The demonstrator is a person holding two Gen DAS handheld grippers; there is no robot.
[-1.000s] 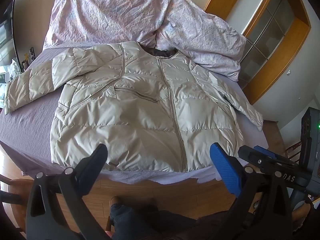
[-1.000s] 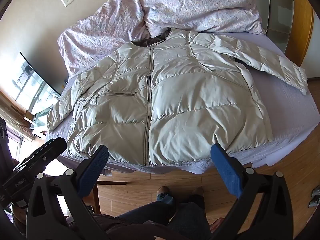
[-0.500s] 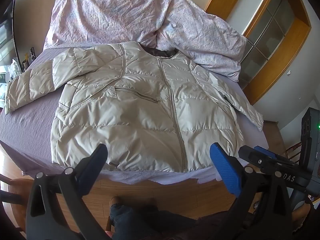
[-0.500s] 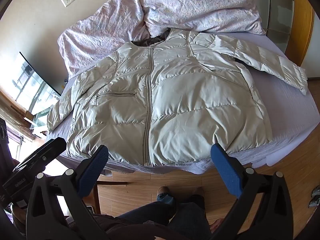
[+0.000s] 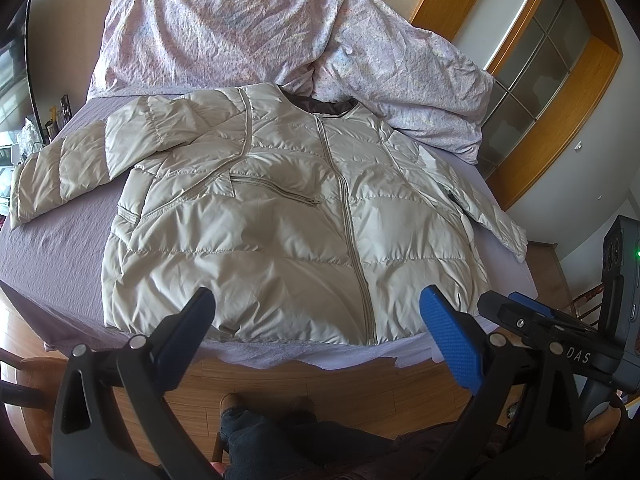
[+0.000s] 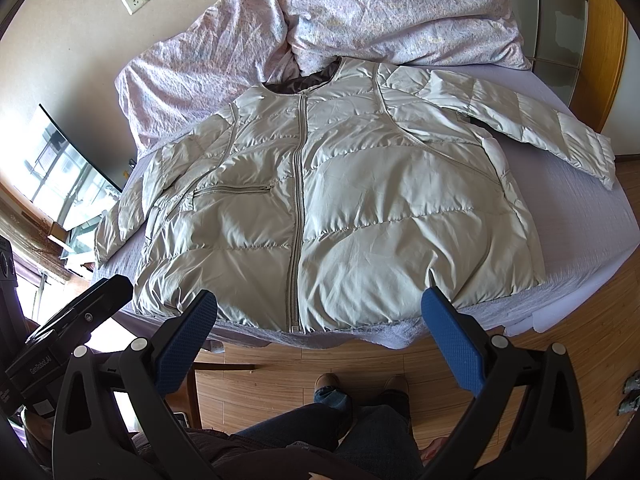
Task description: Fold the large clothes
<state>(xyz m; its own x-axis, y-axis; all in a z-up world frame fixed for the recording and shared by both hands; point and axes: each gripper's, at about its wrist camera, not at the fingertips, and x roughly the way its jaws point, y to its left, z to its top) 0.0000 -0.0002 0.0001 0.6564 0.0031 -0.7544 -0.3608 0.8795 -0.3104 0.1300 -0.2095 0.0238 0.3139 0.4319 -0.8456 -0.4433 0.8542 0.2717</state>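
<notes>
"DAS" on right tongs [image 5: 560,344]; "GenRobot.AI" on left tongs [image 6: 48,360].

a home bedroom: a bed [image 5: 48,248] with floral pillows [image 5: 208,36] at top, wood floor [image 6: 580,344] below, probably a tv [image 6: 60,168] at left.

Bright daylight, sheen on the jacket [image 5: 288,216], sharp focus, fisheye-bent dark corners.

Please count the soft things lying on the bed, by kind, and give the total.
Jacket: 1
Pillows: 2, one at the left, one at the right
Total: 3
</notes>
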